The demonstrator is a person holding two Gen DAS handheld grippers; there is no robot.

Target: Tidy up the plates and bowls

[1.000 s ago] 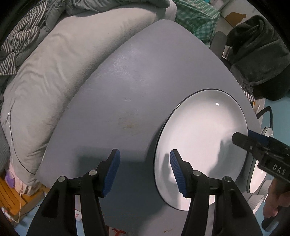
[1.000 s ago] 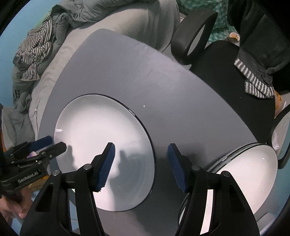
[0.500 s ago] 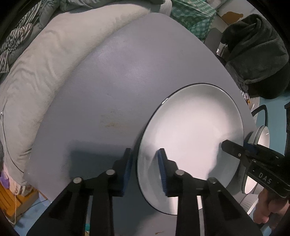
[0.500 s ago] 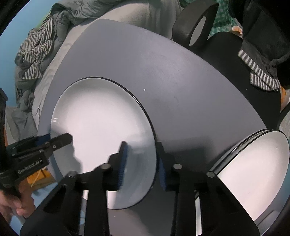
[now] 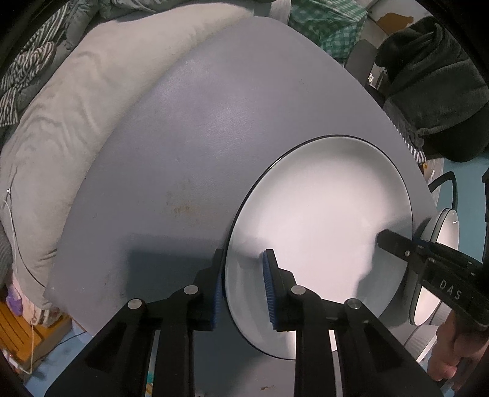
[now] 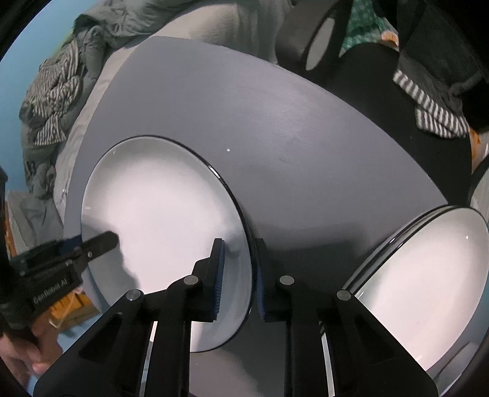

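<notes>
Left gripper [image 5: 243, 287]: narrow, blue ribbed pads [image 5: 268, 293] set either side of the near-left rim of the large white plate [image 5: 324, 232], one pad outside the dark edge line, one on the white face; grip on the rim. Pointed steeply down at the desk [image 5: 189, 146].

Right gripper [image 6: 238, 274]: narrow and closing, rim of the same plate [image 6: 159, 220] between the pads [image 6: 219, 274], on the opposite edge; inner pad over the white face, outer pad over the grey desk surface [image 6: 305, 146]. Same gripper seen in the left wrist view [image 5: 406, 247] at the plate's far right edge, letters "DAS" legible in white on the black body, a hand [image 5: 455, 351] below it. Left gripper seen in the right wrist view [image 6: 97, 244], white lettering on the body reading roughly "GenRobot.AI", partly blurred.

Plate position: flat on the grey desk, toward the near edge, black-lined rim all round.

Second stack of white dark-rimmed plates [image 6: 428, 281]: just right of the right gripper, apart from the held plate.

Beyond the desk: pale grey bedding [image 5: 76, 116], striped cloth [image 6: 52, 100], black chair [image 6: 382, 91], green checked fabric [image 5: 330, 27]
</notes>
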